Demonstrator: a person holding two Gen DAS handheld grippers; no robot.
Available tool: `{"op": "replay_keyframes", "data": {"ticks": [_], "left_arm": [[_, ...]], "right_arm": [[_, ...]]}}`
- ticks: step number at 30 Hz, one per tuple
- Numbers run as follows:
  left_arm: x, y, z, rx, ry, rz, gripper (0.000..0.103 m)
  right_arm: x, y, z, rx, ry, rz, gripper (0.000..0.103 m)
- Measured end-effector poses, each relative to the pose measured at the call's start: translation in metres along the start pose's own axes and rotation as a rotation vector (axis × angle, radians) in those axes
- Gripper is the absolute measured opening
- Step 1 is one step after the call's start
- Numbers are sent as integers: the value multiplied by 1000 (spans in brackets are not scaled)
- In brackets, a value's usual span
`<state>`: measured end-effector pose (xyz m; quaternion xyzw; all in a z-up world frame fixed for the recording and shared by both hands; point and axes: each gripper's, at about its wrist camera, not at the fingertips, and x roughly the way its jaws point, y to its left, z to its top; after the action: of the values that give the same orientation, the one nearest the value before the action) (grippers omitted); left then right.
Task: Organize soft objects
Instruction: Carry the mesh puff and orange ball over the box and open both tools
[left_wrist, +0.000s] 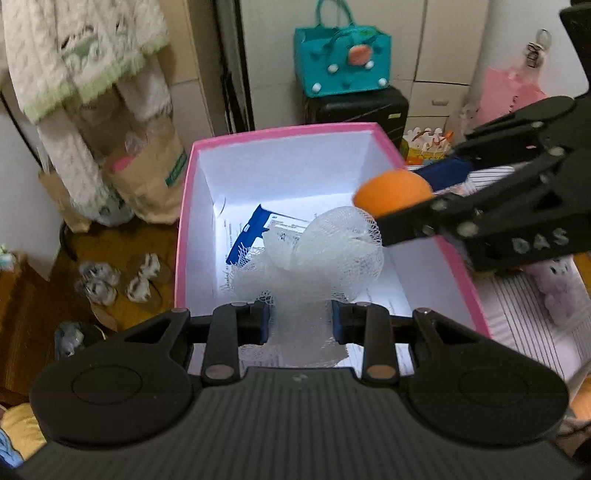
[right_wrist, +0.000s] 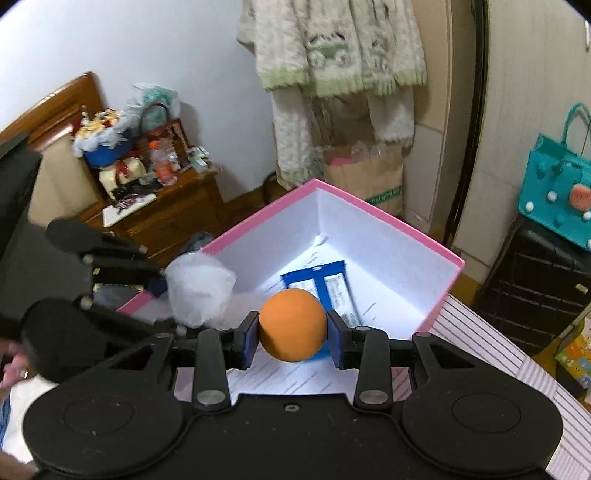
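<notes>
A pink box (left_wrist: 186, 206) with a white inside stands open in front of both grippers; its rim (right_wrist: 258, 218) also shows in the right wrist view. My left gripper (left_wrist: 300, 320) is shut on a white mesh bath puff (left_wrist: 325, 251), held over the box's near edge. My right gripper (right_wrist: 291, 334) is shut on an orange foam ball (right_wrist: 292, 324), also above the box's near side. In the left wrist view the ball (left_wrist: 393, 192) and the right gripper (left_wrist: 417, 197) come in from the right. The puff (right_wrist: 199, 291) and the left gripper's fingers (right_wrist: 122, 269) appear at the left of the right wrist view.
A blue and white packet (right_wrist: 325, 288) and printed paper lie on the box floor. A teal bag (left_wrist: 341, 61) sits on a black suitcase (left_wrist: 358, 105) behind. A purple plush (left_wrist: 557, 288) lies on striped bedding at the right. Slippers (left_wrist: 122, 277) and a paper bag (left_wrist: 147, 173) stand left.
</notes>
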<state>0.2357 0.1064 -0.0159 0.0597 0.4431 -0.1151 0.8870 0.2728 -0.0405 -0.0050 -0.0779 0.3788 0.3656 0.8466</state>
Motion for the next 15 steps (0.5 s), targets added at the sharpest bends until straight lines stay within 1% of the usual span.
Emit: {"op": "replay_keyframes", "data": {"ticks": [3, 8, 15], "left_arm": [[20, 3, 4, 2, 26, 13, 30], [48, 6, 7, -27, 114, -65, 30], [73, 17, 10, -89, 172, -107, 34]], "right_arm": [[29, -12, 14, 26, 36, 1, 43], [75, -31, 32, 88, 88, 10, 43], [117, -34, 38, 108, 158, 12, 44]]}}
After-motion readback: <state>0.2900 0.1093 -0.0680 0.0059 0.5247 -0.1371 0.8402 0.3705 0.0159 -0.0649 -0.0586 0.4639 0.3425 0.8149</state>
